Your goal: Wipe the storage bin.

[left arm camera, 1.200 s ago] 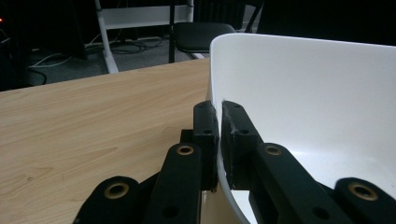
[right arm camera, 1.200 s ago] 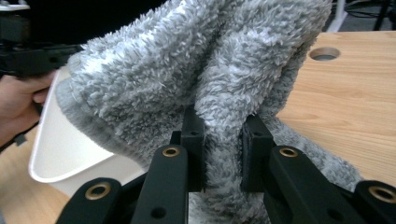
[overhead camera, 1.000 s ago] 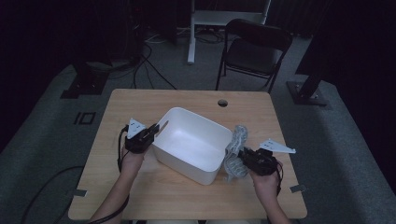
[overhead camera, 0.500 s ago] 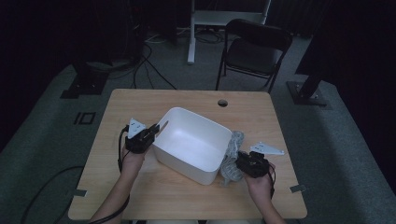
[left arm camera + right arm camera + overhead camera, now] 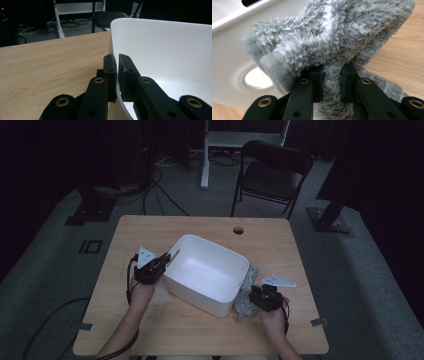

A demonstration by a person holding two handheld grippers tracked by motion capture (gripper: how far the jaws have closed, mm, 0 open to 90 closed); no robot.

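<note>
tub (image 5: 206,272) sits mid-table (image 5: 150,330); cloth (image 5: 246,292) lies against its right side.

1. The left gripper (image 5: 167,258) is a black block with a grey three-cornered plate on top.
2. A black cable loops from it along the forearm, which is bare, with no sleeve.
3. The right gripper (image 5: 251,296) is likewise black and carries a similar pale grey plate.
4. A thin black cable curls beside the right hand (image 5: 274,316), whose wrist is also bare.
5. Seen close, each jaw is a flat matt-black bar ending in a blocky pad.
6. Brass-ringed holes mark the pivots, with small dark screw holes in the pads.
</note>
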